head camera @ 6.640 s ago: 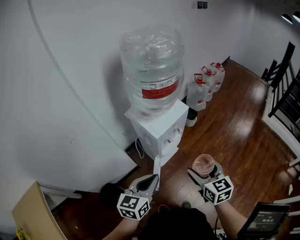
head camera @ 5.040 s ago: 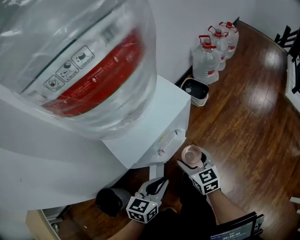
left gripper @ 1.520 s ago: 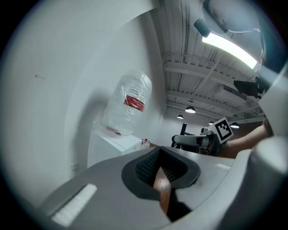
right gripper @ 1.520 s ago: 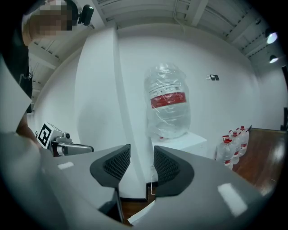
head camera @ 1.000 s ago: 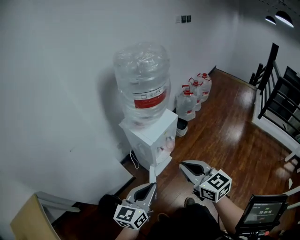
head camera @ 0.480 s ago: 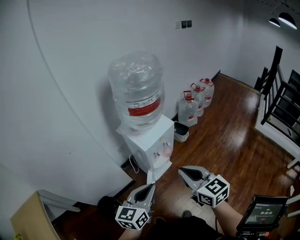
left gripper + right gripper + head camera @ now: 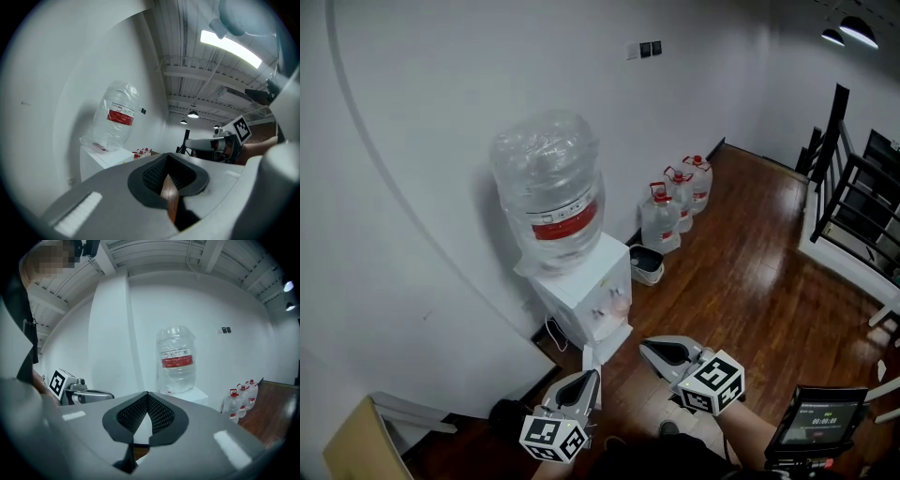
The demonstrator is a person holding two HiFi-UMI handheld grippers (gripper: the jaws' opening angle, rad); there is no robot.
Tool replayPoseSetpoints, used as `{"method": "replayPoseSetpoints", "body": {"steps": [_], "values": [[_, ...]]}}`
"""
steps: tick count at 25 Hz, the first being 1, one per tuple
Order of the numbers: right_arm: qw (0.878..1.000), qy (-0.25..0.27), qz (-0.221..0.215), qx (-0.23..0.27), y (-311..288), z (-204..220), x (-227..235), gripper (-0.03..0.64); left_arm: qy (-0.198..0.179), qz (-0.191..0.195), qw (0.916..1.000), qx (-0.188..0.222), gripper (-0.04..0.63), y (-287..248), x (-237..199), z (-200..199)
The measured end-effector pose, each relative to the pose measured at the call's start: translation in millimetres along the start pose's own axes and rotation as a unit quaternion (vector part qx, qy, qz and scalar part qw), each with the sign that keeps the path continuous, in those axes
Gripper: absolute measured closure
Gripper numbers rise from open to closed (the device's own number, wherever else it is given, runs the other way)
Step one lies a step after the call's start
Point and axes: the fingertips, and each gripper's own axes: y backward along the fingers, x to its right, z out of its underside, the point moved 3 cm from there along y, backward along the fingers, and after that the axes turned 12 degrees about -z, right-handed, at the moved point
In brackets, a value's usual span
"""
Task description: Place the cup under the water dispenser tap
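Pink cup (image 7: 622, 302) at water dispenser (image 7: 579, 281) (white)

White dispenser (image 7: 581, 292), clear bottle (image 7: 548, 183) — red band, pale pink cup (image 7: 620, 303), reddish-brown plank floor (image 7: 750, 272), white wall (image 7: 412, 141)

Grey claws (image 7: 644, 346), marker cubes (image 7: 710, 382), seemingly dark-clad

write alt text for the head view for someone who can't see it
Looking down from above at a white water dispenser topped with a large clear bottle, with a small pink cup under its tap. In the foreground the left claw and right claw are both shut and empty, over a wooden floor; three spare jugs stand nearby.
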Motion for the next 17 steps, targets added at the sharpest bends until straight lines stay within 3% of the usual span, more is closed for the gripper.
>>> {"method": "replayPoseSetpoints", "body": {"steps": [17], "values": [[1.0, -0.002, -0.002, 0.003, -5, -8, 20, 0.617, -0.003, -0.01, 0.9999, -0.001, 0.403, -15, -3, -11]]}}
